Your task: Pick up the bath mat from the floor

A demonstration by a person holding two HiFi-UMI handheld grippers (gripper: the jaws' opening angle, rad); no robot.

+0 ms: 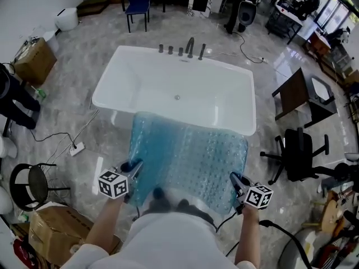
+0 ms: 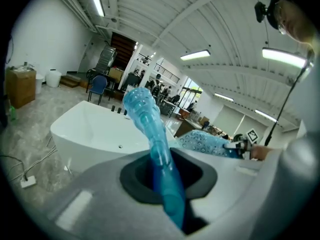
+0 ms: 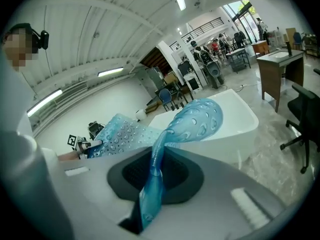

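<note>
1. The left gripper (image 1: 133, 167) has its jaws nearly closed, pinching the near left corner of the bath mat (image 1: 190, 153). In its own view the folded blue edge runs straight up between the pads.
2. The right gripper (image 1: 238, 182) is clamped just as narrowly on the near right corner, and the mat twists up out of its jaws.
3. The translucent blue, bubble-textured mat spreads between the two grippers, in front of the person and off the floor (image 1: 73, 108). Its far edge overlaps the near rim of the white bathtub (image 1: 109, 83) in the head view; I cannot tell whether it rests there.
4. The lift looks essentially done. The next move likely calls for even grips and hands kept apart so the limp sheet does not sag or slip.
5. The floor is glossy grey marbled tile, with a power strip (image 1: 77, 148) and its cable lying left of the tub.
6. Around it are a blue chair (image 1: 138, 1), a cardboard box (image 1: 35, 59), a black office chair (image 1: 297, 153) and a dark desk (image 1: 300, 91).
</note>
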